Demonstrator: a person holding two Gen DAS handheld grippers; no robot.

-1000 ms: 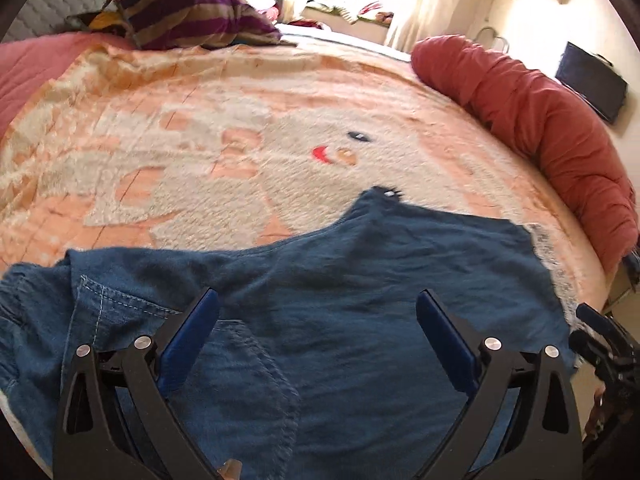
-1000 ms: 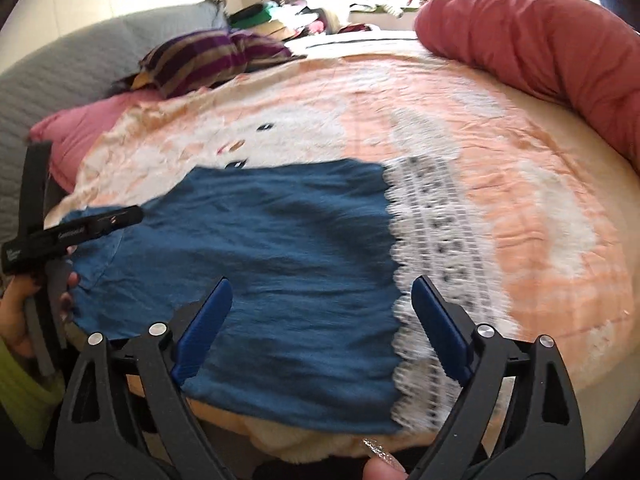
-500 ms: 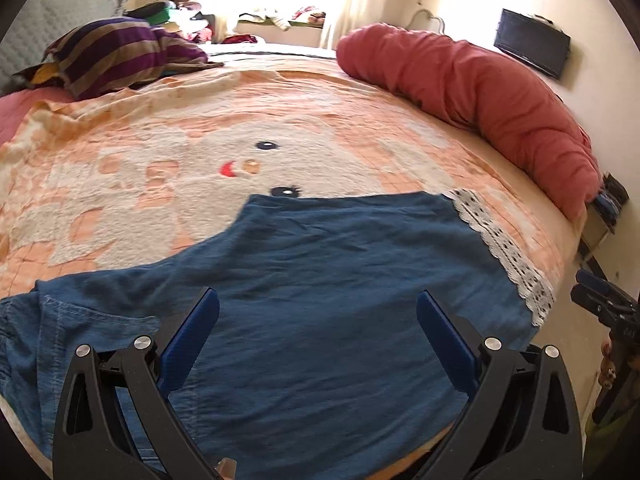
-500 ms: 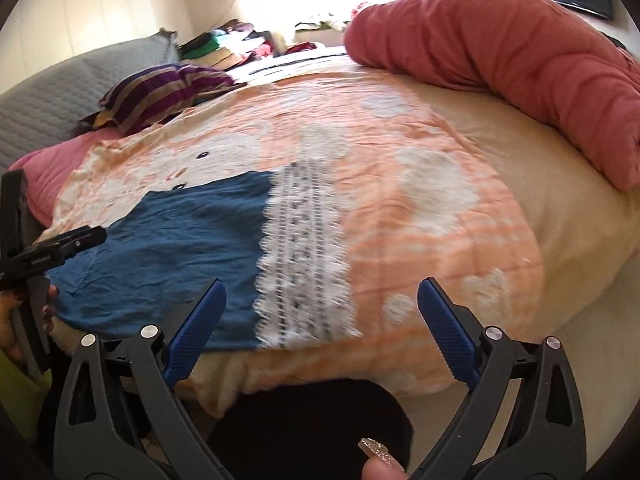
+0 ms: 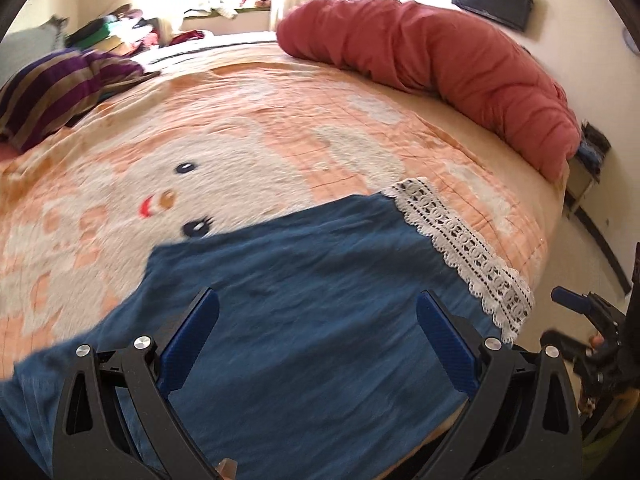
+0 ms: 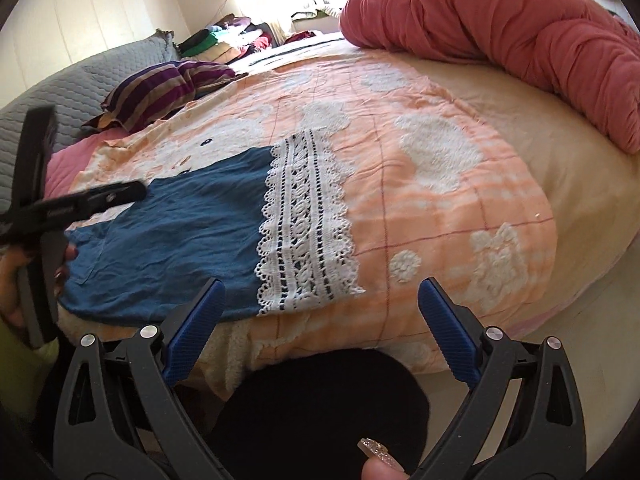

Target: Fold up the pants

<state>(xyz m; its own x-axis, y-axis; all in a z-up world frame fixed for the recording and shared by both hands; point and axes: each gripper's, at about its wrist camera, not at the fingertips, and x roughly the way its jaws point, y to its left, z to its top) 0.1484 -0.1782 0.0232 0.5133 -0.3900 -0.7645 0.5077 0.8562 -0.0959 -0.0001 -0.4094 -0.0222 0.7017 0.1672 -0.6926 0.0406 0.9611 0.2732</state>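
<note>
Blue denim pants point(image 5: 312, 304) with a white lace hem point(image 5: 460, 240) lie flat on the near edge of the bed. My left gripper point(image 5: 316, 320) is open and empty, hovering over the blue fabric. In the right wrist view the pants point(image 6: 180, 232) lie at the left, and the lace hem point(image 6: 304, 224) runs down to the bed's edge. My right gripper point(image 6: 320, 312) is open and empty, off the bed's edge, just right of the lace hem. The left gripper point(image 6: 80, 204) shows at the left of that view, over the pants.
The pants rest on an orange and white blanket point(image 5: 260, 128) that covers the bed. A red rolled duvet point(image 5: 440, 60) lies along the far right. A striped purple pillow point(image 5: 52, 88) sits at the back left. A dark round object point(image 6: 320, 408) sits below the bed's edge.
My left gripper has swung right along the pants, from the pocket end toward the lace hem. My right gripper has moved right, off the fabric, past the hem and the bed's edge.
</note>
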